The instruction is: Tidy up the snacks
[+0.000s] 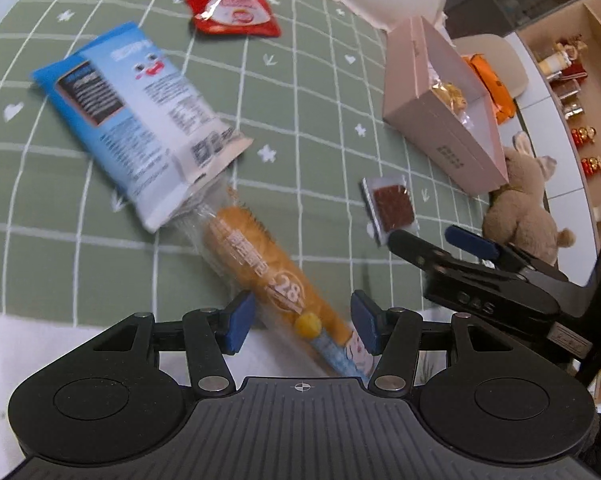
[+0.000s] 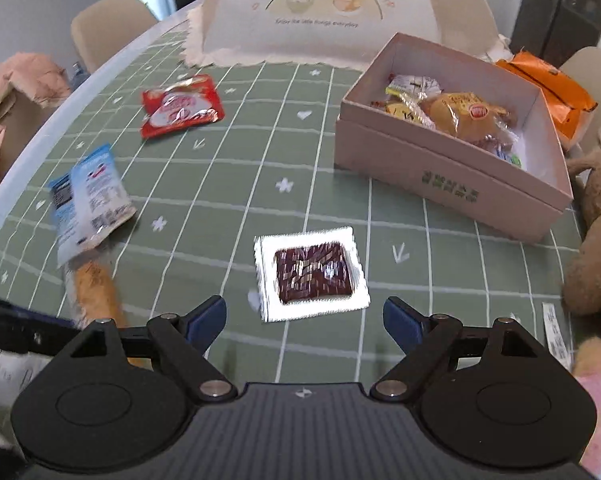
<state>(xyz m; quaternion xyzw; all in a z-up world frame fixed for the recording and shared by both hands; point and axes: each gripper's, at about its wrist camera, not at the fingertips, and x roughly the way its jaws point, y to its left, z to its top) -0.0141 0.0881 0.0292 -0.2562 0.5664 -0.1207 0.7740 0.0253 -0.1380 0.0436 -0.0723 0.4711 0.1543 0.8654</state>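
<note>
1. Your left claw (image 1: 302, 322) is half open around the near end of the long bread stick packet (image 1: 268, 276); the blue pads flank the wrapper, and you cannot tell whether they press it.
2. Your right claw (image 2: 304, 320) stands wide with nothing between its pads, just short of the small clear sachet (image 2: 310, 274) holding a dark brown square, which lies flat on the table (image 2: 220, 168).
3. That sachet lies near the pink box (image 2: 452, 176), on its near side.
4. The blue and white packet (image 1: 136, 120) overlaps the bread stick's far end, well left of the box.
5. The red packet (image 2: 180, 106) lies farther back, also left of the box.
6. The box itself is open and holds several wrapped snacks.
7. An orange packet (image 2: 552, 92) lies just behind the box.
</note>
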